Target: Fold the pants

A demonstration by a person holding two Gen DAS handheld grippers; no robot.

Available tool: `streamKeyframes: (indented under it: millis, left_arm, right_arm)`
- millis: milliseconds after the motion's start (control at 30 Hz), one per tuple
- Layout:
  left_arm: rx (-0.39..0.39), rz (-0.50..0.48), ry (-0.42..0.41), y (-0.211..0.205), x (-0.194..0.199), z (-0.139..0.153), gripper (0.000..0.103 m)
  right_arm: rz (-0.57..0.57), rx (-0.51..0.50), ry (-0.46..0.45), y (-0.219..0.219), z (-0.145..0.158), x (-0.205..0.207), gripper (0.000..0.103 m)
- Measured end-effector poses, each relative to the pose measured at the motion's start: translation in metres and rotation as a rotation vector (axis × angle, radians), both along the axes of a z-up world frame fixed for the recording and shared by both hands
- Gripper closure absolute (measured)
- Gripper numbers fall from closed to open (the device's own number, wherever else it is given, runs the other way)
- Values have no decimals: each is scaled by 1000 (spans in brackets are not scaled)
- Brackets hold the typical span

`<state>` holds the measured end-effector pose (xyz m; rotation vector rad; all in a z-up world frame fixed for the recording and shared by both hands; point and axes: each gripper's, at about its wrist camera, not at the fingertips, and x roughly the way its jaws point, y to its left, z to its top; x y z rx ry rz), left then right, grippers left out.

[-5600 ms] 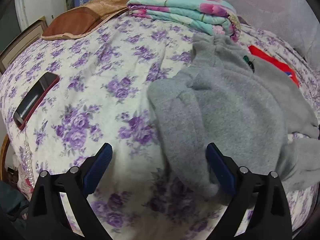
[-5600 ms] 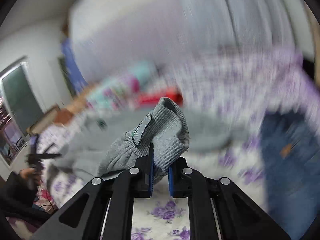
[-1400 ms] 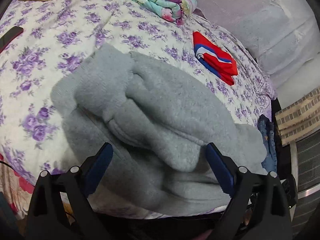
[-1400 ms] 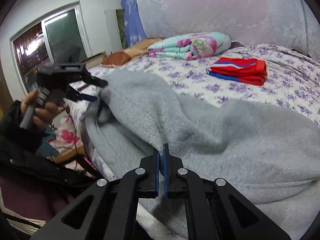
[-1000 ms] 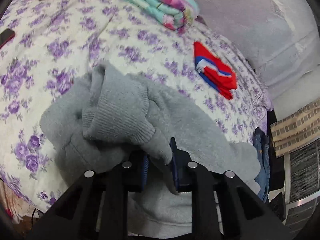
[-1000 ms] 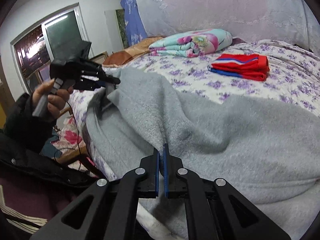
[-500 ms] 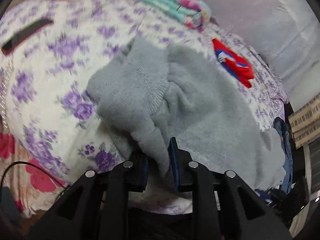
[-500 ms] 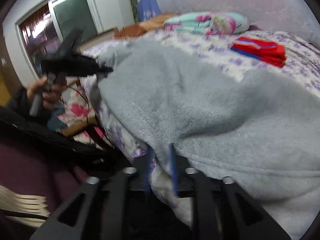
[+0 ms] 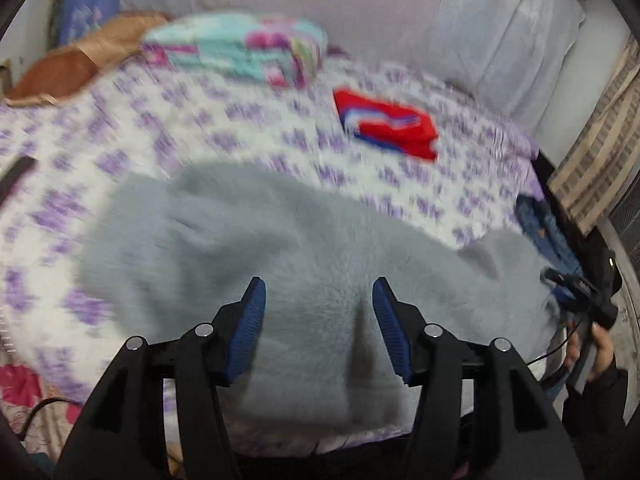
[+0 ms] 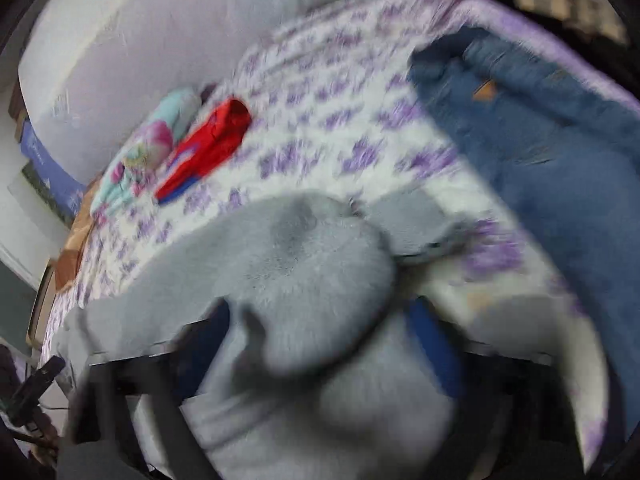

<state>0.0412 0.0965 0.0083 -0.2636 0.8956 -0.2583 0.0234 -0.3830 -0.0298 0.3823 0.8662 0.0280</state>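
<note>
The grey fleece pants (image 9: 280,248) lie folded over in a thick band across the near edge of the bed. My left gripper (image 9: 318,312) hovers just above them, jaws wide apart and empty. In the right wrist view the pants (image 10: 304,272) bulge up in front of the camera and cover most of my right gripper (image 10: 320,336). Its blue fingers (image 10: 434,344) show far apart on either side of the cloth. Both views are blurred by motion.
The bed has a purple-flowered sheet (image 9: 248,132). A folded red garment (image 9: 384,128) and a folded turquoise blanket (image 9: 240,52) lie further back. Blue jeans (image 10: 540,140) lie at the right edge. A dark phone (image 9: 14,176) lies at the left.
Both grippers were shut on the pants half a second ago. Both have opened and let the cloth drop onto the bed. Both cameras are swinging.
</note>
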Motion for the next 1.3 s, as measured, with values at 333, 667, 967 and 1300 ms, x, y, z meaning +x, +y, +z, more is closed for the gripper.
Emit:
streamKeyframes:
  millis: [333,667,967,1300]
  left_arm:
    - [-16,-8,30,-2,-2,-28,48]
    - [38,-45,30,-9,-3,-29,45]
    - [38,-42,28,-12,-11,-21,39]
    - [197,-36,35,-23,-6,-42,18]
  right_arm:
    - [-16,-211,-417,16,73,-138,96]
    - [-174,-219,-262,-34,19,-137,50]
    - [-336,-316,-189,-47,37,-147,32]
    - [-33,-307,38,-15,-9,-77,25]
